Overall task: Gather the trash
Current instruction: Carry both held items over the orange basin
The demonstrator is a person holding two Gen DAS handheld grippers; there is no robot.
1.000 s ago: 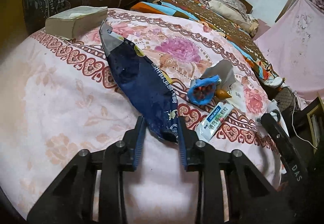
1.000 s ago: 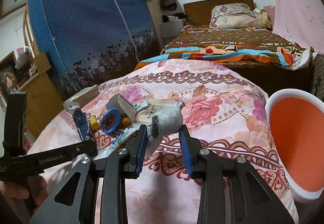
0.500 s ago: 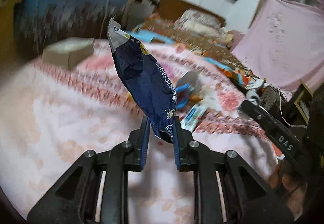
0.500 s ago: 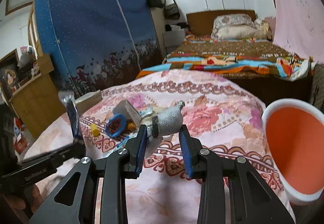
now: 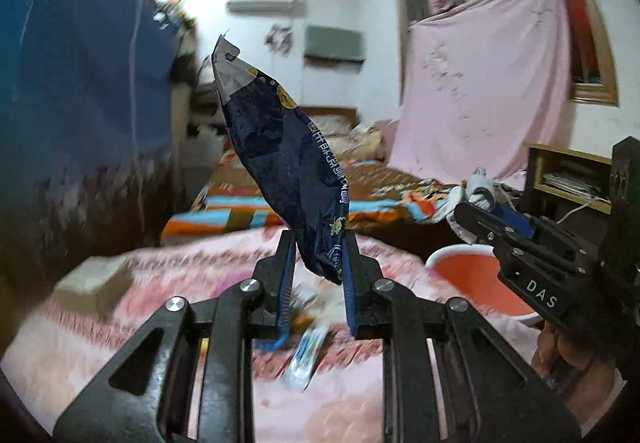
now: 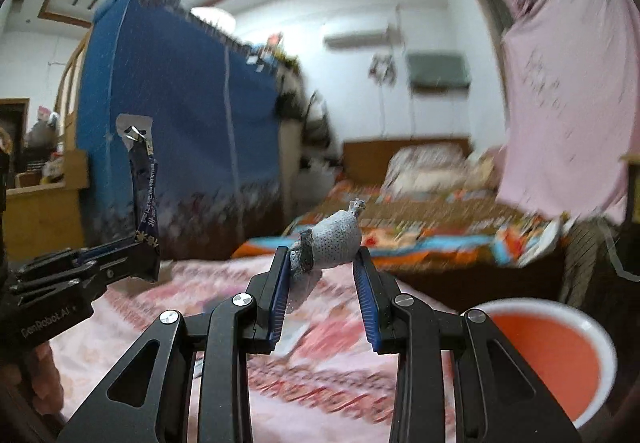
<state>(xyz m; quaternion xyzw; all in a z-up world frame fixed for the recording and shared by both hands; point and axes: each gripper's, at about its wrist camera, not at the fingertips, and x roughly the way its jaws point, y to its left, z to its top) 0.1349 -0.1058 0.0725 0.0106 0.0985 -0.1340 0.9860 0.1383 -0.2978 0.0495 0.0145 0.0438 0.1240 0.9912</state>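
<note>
Trash is in both grippers, lifted clear of the bed [image 5: 168, 327]. The left gripper [image 5: 316, 263] has its fingers nearly together, pinching the lower end of a dark blue snack wrapper [image 5: 288, 159], so the long wrapper stands up from them with its torn silvery top highest. It is thin, crinkled, glossy film with pale print down one edge; held low, the top looks likely to flop. The right gripper [image 6: 322, 267] has its fingers set moderately apart, clamped on a grey crumpled wad [image 6: 334, 237], dimpled like textured paper or foil, with a twisted tip. Only its left part clearly sits against a pad; the rest bulges forward, so the grip may be shallow.

Both pieces seem held high for carrying to the orange bin [image 6: 548, 359] with its white rim, which stands open-mouthed just beside the bed on the right. More litter, blurred, lies on the pink floral bedspread, including a white tube [image 5: 310, 355] below the left gripper.
</note>
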